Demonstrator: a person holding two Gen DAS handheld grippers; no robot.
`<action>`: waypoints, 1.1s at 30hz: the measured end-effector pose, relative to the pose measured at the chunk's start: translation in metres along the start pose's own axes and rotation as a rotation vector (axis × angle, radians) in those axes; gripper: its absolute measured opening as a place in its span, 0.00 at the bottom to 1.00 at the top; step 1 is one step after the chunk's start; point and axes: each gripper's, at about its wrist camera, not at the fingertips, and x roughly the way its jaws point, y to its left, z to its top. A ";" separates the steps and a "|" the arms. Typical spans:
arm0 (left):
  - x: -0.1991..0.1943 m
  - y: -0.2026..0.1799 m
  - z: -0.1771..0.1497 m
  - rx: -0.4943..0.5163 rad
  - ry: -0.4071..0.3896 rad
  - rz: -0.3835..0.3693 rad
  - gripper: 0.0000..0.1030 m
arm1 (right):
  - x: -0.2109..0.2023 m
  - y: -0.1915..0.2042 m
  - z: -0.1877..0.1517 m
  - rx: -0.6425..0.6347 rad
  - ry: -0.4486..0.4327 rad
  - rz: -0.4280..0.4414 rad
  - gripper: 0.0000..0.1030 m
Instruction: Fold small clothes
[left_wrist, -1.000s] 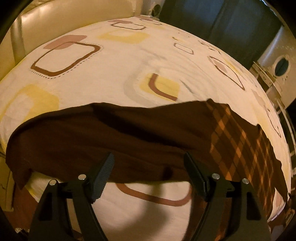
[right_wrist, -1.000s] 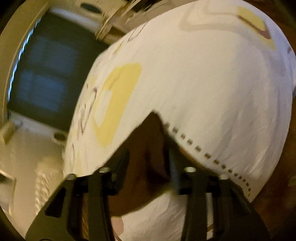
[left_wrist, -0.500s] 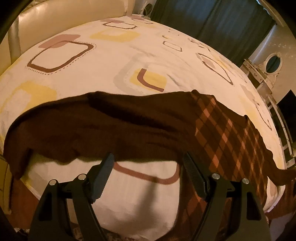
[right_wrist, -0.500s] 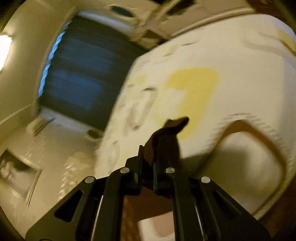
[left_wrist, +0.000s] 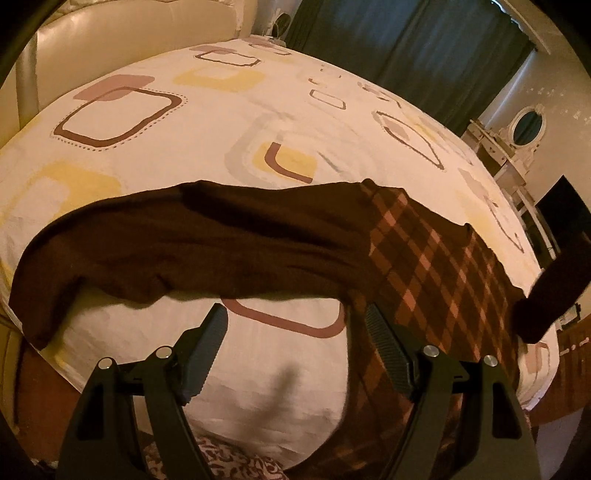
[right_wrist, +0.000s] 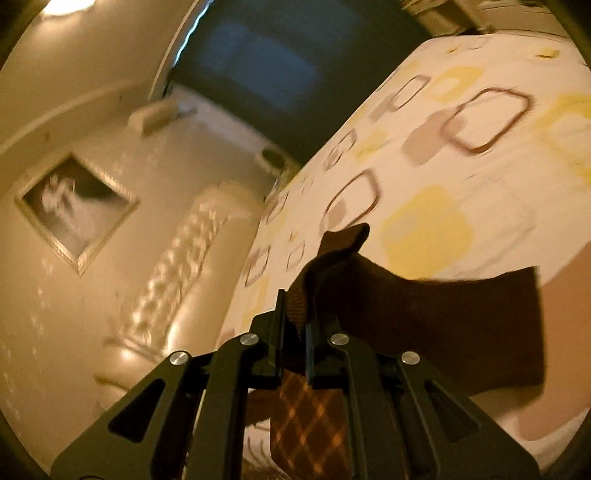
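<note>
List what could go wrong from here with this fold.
1. The right gripper pinches only a small bunched bit of the brown garment; it might slip out as the cloth is carried.
2. The left gripper is open and holds nothing, so the unpinned garment could drag across the bedsheet.
3. The plaid part hangs over the bed's edge and may slide off.

Brown argyle sweater (left_wrist: 436, 258), cream bedsheet (left_wrist: 207, 147) with squares

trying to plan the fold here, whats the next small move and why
Probably carry the right gripper, shut on the lifted end of the brown garment, across toward its plain half lying on the bed. The left gripper is open, holding nothing, so the right one alone can make the fold.
</note>
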 end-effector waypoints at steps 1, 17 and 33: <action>-0.001 0.001 -0.001 -0.001 -0.003 -0.003 0.75 | 0.021 0.011 -0.010 -0.028 0.034 -0.004 0.07; -0.007 0.002 -0.011 -0.001 -0.028 -0.043 0.75 | 0.230 0.094 -0.212 -0.220 0.493 -0.088 0.07; 0.004 0.012 -0.016 -0.067 -0.002 -0.098 0.75 | 0.286 0.081 -0.286 -0.264 0.650 -0.174 0.11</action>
